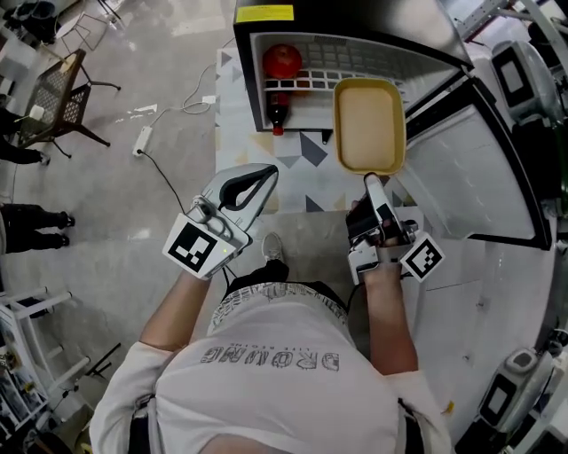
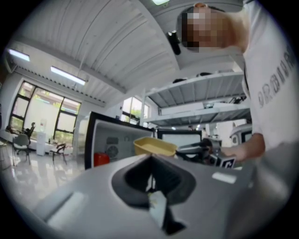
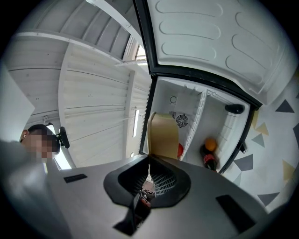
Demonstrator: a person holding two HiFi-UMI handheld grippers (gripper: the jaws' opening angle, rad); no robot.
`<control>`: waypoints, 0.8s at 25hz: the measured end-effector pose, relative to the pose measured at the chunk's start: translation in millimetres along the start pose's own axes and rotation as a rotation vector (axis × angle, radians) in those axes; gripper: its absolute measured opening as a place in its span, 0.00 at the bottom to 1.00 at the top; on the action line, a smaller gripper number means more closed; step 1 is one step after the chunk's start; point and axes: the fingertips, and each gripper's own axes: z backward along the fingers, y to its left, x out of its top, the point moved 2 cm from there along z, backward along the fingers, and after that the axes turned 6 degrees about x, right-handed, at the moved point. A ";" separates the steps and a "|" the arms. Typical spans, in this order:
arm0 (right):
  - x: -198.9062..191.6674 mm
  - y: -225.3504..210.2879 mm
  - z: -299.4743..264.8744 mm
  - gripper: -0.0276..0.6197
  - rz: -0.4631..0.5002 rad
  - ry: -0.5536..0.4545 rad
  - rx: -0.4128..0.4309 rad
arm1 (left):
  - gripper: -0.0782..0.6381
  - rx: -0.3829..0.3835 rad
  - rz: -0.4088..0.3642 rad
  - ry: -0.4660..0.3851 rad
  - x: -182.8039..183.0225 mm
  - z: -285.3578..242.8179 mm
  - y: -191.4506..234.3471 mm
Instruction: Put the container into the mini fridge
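A shallow yellow container point(image 1: 369, 124) hangs in front of the open mini fridge point(image 1: 293, 18), level with its wire shelf. My right gripper point(image 1: 371, 180) is shut on the container's near rim. In the right gripper view the container point(image 3: 163, 135) stands just beyond the jaws of my right gripper point(image 3: 149, 161), and the fridge's white inside lies behind it. My left gripper point(image 1: 266, 173) hovers to the left over the patterned mat, shut with nothing in it. From the left gripper view, past my left gripper point(image 2: 150, 161), the container point(image 2: 154, 146) shows ahead, close to the fridge opening.
A red apple point(image 1: 282, 60) and a cola bottle point(image 1: 278, 113) sit inside the fridge on the left. The fridge door point(image 1: 497, 151) stands open on the right. A power strip point(image 1: 142, 139) with its cable and a chair point(image 1: 62, 97) are on the floor at the left.
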 end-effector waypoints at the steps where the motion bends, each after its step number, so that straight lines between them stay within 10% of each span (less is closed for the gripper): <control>1: 0.4 -2.2 -5.1 0.06 0.001 -0.004 -0.003 | 0.12 -0.003 0.004 -0.001 -0.3 -1.1 5.3; 20: 23.4 -39.6 -76.5 0.06 -0.023 -0.019 0.010 | 0.12 0.015 0.004 0.003 -4.3 -27.6 60.8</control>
